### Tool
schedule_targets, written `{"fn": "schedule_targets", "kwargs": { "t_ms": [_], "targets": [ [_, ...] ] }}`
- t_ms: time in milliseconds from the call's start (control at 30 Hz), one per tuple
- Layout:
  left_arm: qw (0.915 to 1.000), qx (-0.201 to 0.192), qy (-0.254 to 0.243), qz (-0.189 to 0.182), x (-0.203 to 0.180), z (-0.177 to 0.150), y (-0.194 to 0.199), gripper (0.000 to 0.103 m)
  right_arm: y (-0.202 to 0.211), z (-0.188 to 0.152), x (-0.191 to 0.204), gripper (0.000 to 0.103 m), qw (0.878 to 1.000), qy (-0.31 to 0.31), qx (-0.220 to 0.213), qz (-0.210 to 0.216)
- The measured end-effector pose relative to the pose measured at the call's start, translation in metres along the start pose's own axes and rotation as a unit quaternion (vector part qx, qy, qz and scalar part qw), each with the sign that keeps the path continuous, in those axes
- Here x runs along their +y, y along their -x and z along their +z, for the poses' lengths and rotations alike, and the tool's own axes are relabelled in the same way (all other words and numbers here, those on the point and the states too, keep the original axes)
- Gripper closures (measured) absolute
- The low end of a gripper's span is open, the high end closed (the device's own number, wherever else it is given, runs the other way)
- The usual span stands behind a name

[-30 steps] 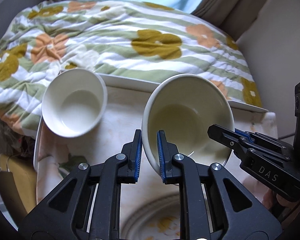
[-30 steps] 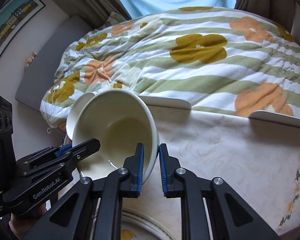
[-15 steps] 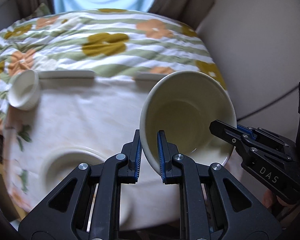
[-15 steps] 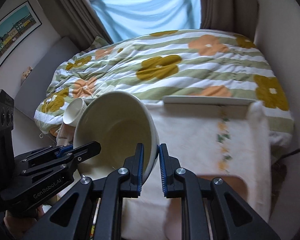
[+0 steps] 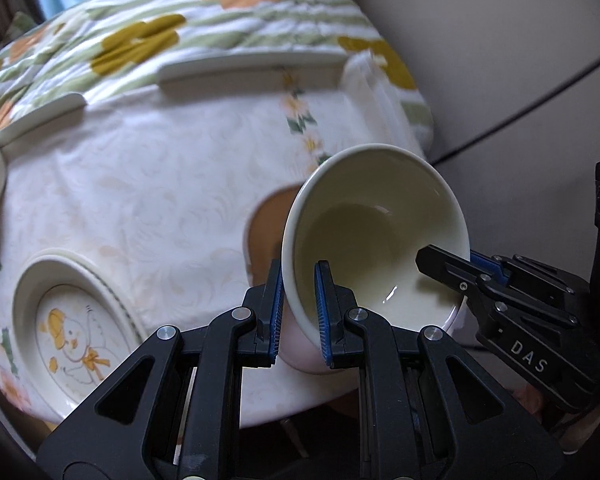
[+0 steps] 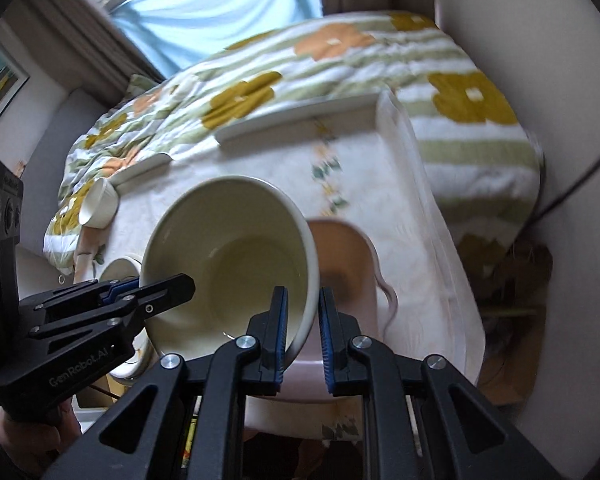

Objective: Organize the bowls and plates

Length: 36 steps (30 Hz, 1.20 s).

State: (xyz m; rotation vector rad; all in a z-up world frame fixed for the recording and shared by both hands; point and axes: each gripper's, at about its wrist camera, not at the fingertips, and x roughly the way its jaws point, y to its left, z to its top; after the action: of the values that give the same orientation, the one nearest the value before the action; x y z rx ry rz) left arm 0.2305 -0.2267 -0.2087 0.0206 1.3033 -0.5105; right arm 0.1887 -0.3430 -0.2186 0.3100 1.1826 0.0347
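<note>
We hold the cream bowl (image 5: 374, 236) tilted in the air over the counter (image 5: 140, 184), just above a pink dish (image 6: 352, 280), with the left tongs (image 5: 298, 308) and right tongs (image 6: 302, 326) each clenched on opposite sides of its rim. We judge it rigid, glazed, slippery and breakable, so grasp the rim wall squarely. A duck-print plate (image 5: 72, 336) rests nearby.
</note>
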Motion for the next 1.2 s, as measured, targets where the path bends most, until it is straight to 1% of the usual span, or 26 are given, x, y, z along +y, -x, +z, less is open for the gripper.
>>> {"fn": "schedule_targets", "kwargs": {
  "t_ms": [133, 300, 533, 633, 767, 1067, 1200],
  "targets": [
    [0.9994, 0.028, -0.020, 0.006, 0.000, -0.001, -0.023, 0.090, -0.014, -0.008, -0.009, 0.089, 0.999, -0.027, 0.018, -0.003],
    [0.9977, 0.050, -0.044, 0.012, 0.001, -0.001, -0.042, 0.090, -0.031, -0.017, -0.018, 0.089, 0.998, -0.058, 0.028, -0.004],
    [0.9943, 0.049, -0.087, 0.035, -0.004, 0.002, -0.053, 0.090, -0.043, -0.021, -0.024, 0.089, 0.996, -0.082, 0.035, -0.018],
    [0.9934, 0.052, -0.095, 0.037, -0.004, 0.004, -0.057, 0.090, -0.046, -0.022, -0.025, 0.089, 0.995, -0.091, 0.038, -0.021],
    [0.9919, 0.048, -0.108, 0.045, -0.005, 0.004, -0.058, 0.090, -0.045, -0.023, -0.024, 0.089, 0.995, -0.096, 0.031, -0.023],
    [0.9919, 0.044, -0.109, 0.048, -0.007, 0.003, -0.059, 0.090, -0.043, -0.024, -0.022, 0.089, 0.995, -0.090, 0.030, -0.023],
    [0.9916, 0.040, -0.108, 0.059, -0.009, 0.002, -0.059, 0.090, -0.041, -0.025, -0.022, 0.089, 0.996, -0.084, 0.031, -0.022]
  ]
}}
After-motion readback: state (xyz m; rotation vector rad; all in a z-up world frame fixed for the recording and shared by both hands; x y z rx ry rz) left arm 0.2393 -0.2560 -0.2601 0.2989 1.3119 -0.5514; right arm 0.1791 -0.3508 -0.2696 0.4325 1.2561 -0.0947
